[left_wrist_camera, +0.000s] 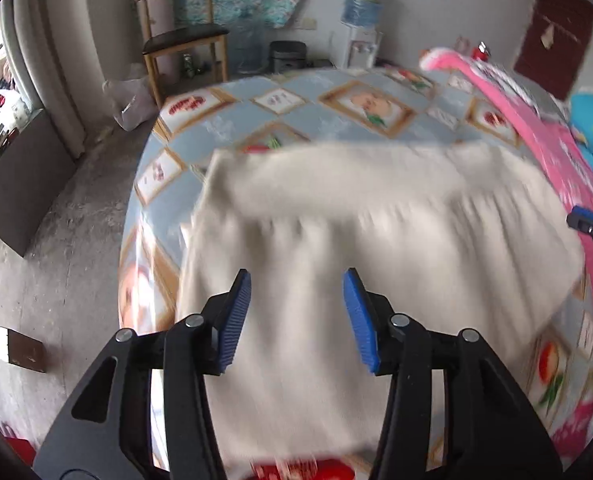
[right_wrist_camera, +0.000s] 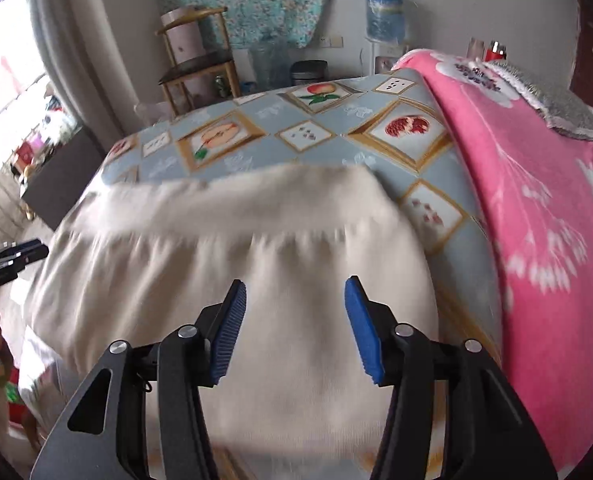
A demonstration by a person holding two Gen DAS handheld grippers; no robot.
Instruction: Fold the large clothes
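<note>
A cream-coloured garment (left_wrist_camera: 360, 248) lies folded on the table with the fruit-patterned cloth (left_wrist_camera: 264, 120); it also shows in the right wrist view (right_wrist_camera: 232, 264), blurred in both. My left gripper (left_wrist_camera: 298, 316) is open and empty above the garment's near left part. My right gripper (right_wrist_camera: 296, 320) is open and empty above its near right part. The right gripper's tip shows at the right edge of the left wrist view (left_wrist_camera: 592, 226). The left gripper's tip shows at the left edge of the right wrist view (right_wrist_camera: 12, 260).
A pink floral blanket (right_wrist_camera: 536, 208) lies along the table's right side, with a blue item (left_wrist_camera: 592, 128) beyond it. A wooden chair (left_wrist_camera: 184, 40), a water dispenser (left_wrist_camera: 362, 20) and a dark bin (left_wrist_camera: 288, 56) stand behind the table. A dark cabinet (left_wrist_camera: 20, 184) stands left.
</note>
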